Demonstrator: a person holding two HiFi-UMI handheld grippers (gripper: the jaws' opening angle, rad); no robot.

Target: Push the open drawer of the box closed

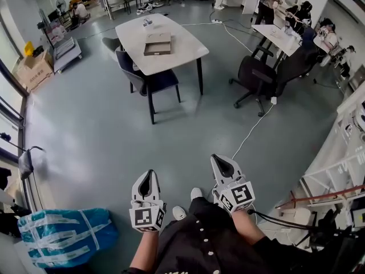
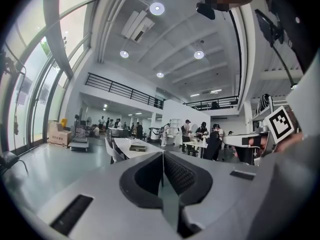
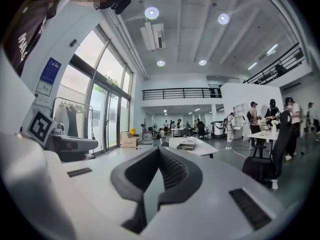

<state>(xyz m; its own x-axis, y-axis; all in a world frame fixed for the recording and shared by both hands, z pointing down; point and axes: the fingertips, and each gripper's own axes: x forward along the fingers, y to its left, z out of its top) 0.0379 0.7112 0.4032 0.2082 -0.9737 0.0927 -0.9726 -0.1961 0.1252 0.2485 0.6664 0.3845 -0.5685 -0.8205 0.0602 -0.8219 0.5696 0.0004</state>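
Right gripper (image 3: 160, 150), jaws together, empty.

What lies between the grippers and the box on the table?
In the head view: bare grey floor, then a dark chair at the near edge of the table, with the box beyond. The left gripper and right gripper are far short, both shut.

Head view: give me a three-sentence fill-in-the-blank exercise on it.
The box lies on the white ____.
The left gripper and the right gripper both have their jaws ____.
The wrapped bundle on the floor is ____.
Missing words: table; shut; blue.
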